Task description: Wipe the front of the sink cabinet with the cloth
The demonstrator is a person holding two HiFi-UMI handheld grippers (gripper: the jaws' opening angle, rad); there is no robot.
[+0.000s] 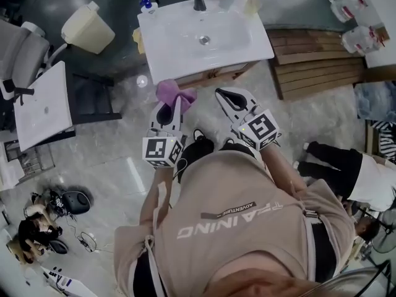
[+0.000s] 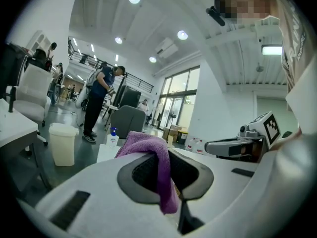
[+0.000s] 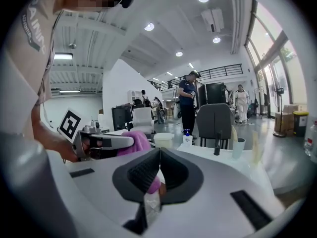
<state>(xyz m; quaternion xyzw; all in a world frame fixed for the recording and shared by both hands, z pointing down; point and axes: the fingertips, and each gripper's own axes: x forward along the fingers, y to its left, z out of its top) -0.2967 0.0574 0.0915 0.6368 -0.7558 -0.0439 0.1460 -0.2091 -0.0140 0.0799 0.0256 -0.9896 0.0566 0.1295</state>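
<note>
My shirt [image 1: 235, 246] carries the only words I can read. In the head view, lower middle of the frame, large pale letters spell "TRAINING", upside down to the camera, and a small dark strip just above them says "ADVENTURE". In the right gripper view, upper left, the same print shows only "AINI"; in the left gripper view, upper right, it is too warped to read. The left marker cube [image 1: 162, 151] and right marker cube [image 1: 263, 129] bear black-and-white square codes. The labels on the bottles [image 1: 362, 39] at upper right are too small to read.
</note>
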